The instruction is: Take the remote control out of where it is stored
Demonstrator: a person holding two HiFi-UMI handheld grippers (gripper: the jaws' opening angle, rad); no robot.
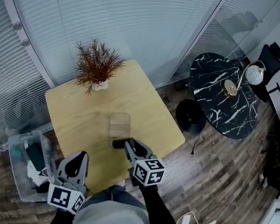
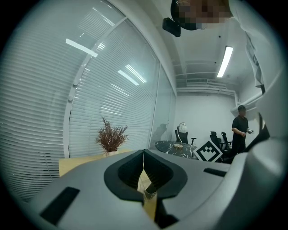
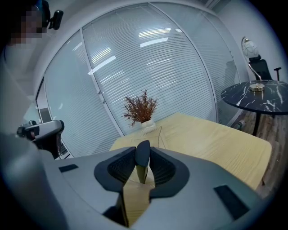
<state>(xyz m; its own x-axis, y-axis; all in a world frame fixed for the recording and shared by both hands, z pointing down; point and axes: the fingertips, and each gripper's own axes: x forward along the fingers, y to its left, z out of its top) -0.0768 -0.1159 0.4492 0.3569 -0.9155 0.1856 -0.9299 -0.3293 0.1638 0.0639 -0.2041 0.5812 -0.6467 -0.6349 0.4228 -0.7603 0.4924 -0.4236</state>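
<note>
The remote control [image 3: 142, 152] is being gripped by the right gripper [image 1: 126, 144] just beside the clear holder [image 1: 120, 124]; the left gripper [image 2: 143, 173] is being held closed, empty.

The surface [image 1: 146, 104] is pale matt wood with fine grain. Near its front edge stands a clear glossy plastic holder [image 1: 120, 124]. The remote control [image 3: 142, 152] looks smooth dark plastic. The left hand-held gripper [image 1: 80, 155] and right hand-held gripper [image 1: 128, 144] are matt grey plastic.

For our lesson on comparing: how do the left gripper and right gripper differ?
Left gripper: jaws shut, empty; right gripper clamps a dark remote. The left is held back near the person; the right reaches over the table. Both bear marker cubes.
</note>
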